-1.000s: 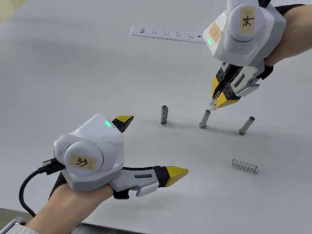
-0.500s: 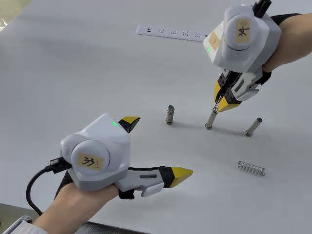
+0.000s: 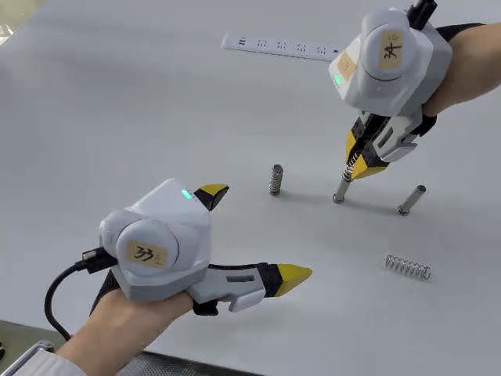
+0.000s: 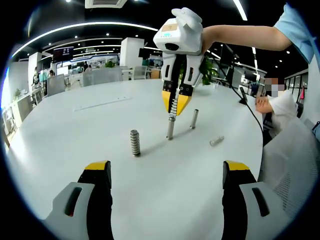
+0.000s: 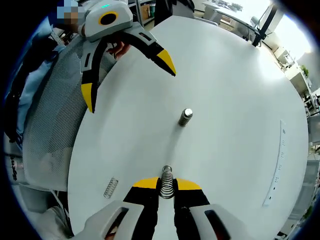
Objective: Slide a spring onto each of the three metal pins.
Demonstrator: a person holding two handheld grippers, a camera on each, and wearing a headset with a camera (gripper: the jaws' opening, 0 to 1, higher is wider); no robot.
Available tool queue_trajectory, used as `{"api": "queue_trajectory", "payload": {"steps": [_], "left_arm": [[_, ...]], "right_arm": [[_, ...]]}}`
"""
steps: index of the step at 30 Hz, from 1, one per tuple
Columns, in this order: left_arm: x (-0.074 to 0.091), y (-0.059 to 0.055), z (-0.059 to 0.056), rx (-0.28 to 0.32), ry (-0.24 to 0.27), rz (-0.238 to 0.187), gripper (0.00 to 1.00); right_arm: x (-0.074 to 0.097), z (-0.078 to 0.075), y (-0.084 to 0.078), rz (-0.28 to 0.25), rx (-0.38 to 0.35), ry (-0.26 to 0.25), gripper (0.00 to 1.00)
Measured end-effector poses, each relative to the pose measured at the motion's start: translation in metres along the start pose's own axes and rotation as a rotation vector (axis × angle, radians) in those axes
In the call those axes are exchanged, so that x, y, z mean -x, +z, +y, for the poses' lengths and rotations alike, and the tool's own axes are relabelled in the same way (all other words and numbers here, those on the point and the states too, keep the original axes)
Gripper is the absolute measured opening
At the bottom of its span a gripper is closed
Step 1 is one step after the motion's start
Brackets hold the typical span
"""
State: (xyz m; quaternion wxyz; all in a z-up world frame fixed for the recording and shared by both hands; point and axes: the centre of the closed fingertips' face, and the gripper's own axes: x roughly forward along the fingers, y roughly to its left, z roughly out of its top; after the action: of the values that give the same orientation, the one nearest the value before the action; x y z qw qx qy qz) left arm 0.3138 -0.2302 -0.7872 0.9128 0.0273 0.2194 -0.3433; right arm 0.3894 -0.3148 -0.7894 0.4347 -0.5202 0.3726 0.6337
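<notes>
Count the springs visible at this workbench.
3. The fitted spring stands upright, leftmost; the held spring is in the right gripper's tongs over the middle pin; the loose spring lies on the table. None seems hidden.

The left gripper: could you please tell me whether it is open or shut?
Open: the left gripper shows its yellow-tipped jaws wide apart, with nothing between them.

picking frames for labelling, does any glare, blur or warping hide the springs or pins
Head view: soft even light, faint shadows by the middle pin, loose spring sharp. Left gripper view: fisheye curves the table edge, ceiling lights glare, yet the right hand-held gripper is crisp. Right gripper view: top right washes out bright, but the held spring is in focus.
</notes>
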Motion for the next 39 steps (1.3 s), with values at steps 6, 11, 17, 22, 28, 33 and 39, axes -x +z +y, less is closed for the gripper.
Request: {"api": "queue_trajectory", "payload": {"steps": [6,11,17,22,28,33,39], "left_arm": [[0.0,-0.001,0.002,0.006,0.001,0.002,0.9],[0.0,-0.001,0.003,0.012,0.001,0.003,0.89],[0.0,-0.001,0.004,0.013,0.002,0.0,0.89],[0.001,-0.001,0.005,0.016,0.005,-0.001,0.89],[0.002,-0.001,0.005,0.018,0.004,0.0,0.89],[0.001,-0.002,0.004,0.02,0.003,0.002,0.89],[0.001,-0.002,0.003,0.021,0.001,0.004,0.88]], "right_arm": [[-0.009,-0.004,-0.001,0.005,0.002,0.002,0.07],[-0.015,-0.003,0.0,0.013,0.003,0.008,0.07],[-0.024,-0.004,-0.002,0.023,0.004,0.017,0.07],[-0.036,-0.005,-0.005,0.031,-0.001,0.026,0.07],[-0.04,-0.003,-0.004,0.032,-0.013,0.032,0.07],[-0.043,-0.005,-0.005,0.03,-0.017,0.033,0.07],[-0.045,-0.003,-0.003,0.029,-0.021,0.036,0.07]]}}
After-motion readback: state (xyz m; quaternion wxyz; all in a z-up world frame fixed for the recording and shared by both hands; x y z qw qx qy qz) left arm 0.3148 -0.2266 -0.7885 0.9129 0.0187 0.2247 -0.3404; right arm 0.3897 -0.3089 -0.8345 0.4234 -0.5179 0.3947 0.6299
